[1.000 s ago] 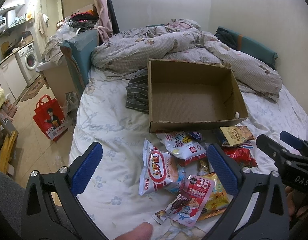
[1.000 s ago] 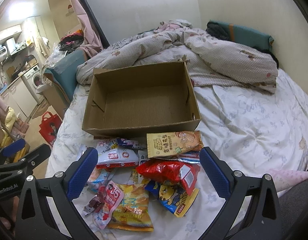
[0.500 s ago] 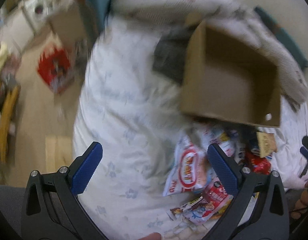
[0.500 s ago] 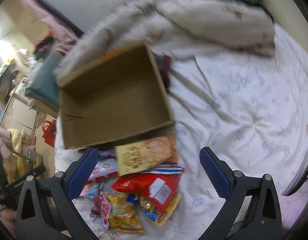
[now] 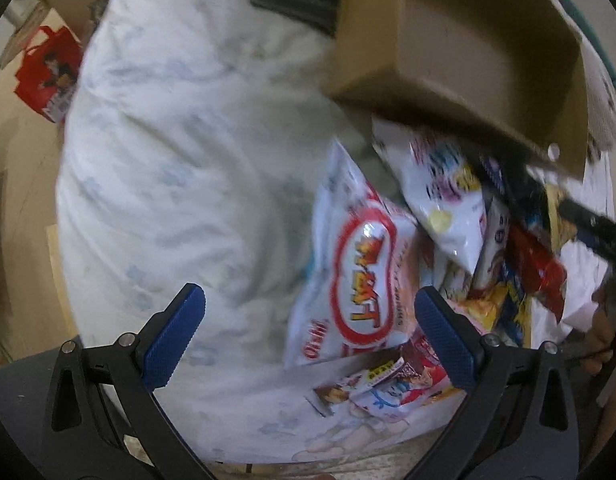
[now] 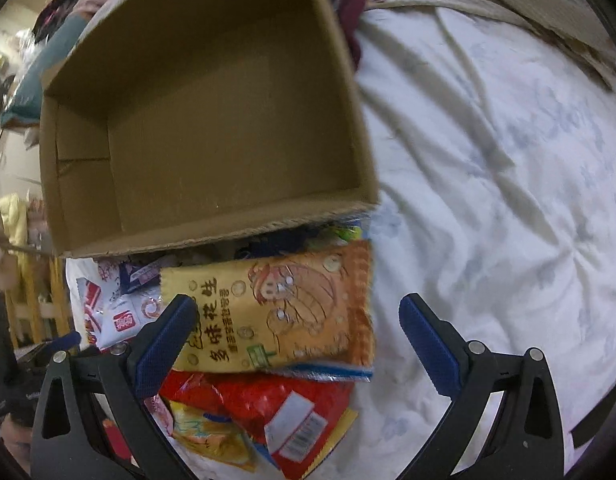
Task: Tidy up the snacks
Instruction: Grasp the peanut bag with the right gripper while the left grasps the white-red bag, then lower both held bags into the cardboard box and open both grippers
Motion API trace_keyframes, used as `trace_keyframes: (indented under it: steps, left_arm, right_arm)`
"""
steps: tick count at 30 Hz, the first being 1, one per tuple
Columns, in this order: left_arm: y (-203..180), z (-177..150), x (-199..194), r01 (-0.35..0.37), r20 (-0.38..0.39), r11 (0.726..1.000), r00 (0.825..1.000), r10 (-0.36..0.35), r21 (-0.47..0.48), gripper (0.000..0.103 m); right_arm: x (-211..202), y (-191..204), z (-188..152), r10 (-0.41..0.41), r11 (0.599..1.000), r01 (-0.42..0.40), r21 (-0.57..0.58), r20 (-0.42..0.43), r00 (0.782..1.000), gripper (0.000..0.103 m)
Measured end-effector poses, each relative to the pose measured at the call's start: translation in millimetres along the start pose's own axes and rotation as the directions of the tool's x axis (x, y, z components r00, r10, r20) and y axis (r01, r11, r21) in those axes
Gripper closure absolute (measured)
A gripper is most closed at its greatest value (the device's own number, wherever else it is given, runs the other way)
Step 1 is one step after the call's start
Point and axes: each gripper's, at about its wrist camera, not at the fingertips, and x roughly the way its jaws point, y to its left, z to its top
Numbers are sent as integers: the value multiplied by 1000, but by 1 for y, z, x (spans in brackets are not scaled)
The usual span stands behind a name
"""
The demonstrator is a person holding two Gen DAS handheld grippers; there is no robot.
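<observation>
While both grippers' fingers (image 5: pixel 187 320) gape empty, snack packets (image 6: pixel 275 316) crowd the cardboard box (image 6: pixel 211 120).

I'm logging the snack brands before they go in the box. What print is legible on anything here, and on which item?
"多味花生": yellow-orange peanut packet, large characters.
"MAT" or similar, red oval logo: white bag; motion-blurred, reading uncertain.
Barcode sticker: red bag; digits too small.
Small white packets: red label unreadable.
Cardboard box: no print visible.

You see a white floral sheet (image 6: pixel 488 168) spread wide, a red bag (image 5: pixel 47 68) on the floor far left.
</observation>
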Motion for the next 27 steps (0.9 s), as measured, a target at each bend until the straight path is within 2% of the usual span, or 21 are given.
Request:
trace_keyframes:
  steps: [3, 4, 5, 7, 9, 11, 14, 15, 18, 23, 27]
  left_arm:
    - [-11, -3, 9, -21, -5, 999, 1000, 21, 44, 0]
    - [-15, -7, 11, -23, -5, 998, 1000, 23, 56, 2]
    - [-17, -8, 12, -20, -6, 997, 1000, 21, 69, 8]
    - [-22, -10, 14, 4, -14, 996, 1000, -3, 88, 21]
    - [-26, -13, 14, 41, -25, 995, 999, -39, 95, 40]
    - [-28, -15, 12, 47, -21, 994, 999, -45, 102, 45]
    - [-30, -17, 5, 54, -13, 993, 999, -53, 101, 64]
    - [-29, -18, 3, 54, -8, 993, 999, -54, 102, 70]
    - [-28, -22, -5, 67, 4, 992, 998, -68, 105, 77]
    - [-8, -25, -28, 62, 30, 994, 997, -65, 90, 81]
    - [21, -37, -52, 88, 18, 996, 996, -88, 10, 82]
  right_arm:
    - [10, 5, -1, -21, 999, 21, -31, -12, 1000, 4]
    - [12, 7, -2, -24, 999, 23, -48, -15, 1000, 17]
    - [12, 8, 0, -16, 998, 15, -56, -19, 1000, 31]
    - [9, 9, -4, -24, 998, 24, -62, 1, 1000, 42]
    - [2, 7, -7, -23, 998, 24, -58, 23, 999, 49]
    - [-6, 1, -3, -4, 999, 5, -45, 33, 999, 58]
    - [-18, -9, -6, 27, 999, -26, -21, 58, 998, 70]
    - [-22, -11, -8, 34, 999, -33, -20, 72, 997, 72]
    - [-36, -15, -14, 34, 999, -31, -29, 112, 993, 75]
    - [-59, -23, -25, 81, 997, -82, 2, 154, 985, 76]
    - [-68, -16, -36, 144, 989, -145, -11, 170, 975, 76]
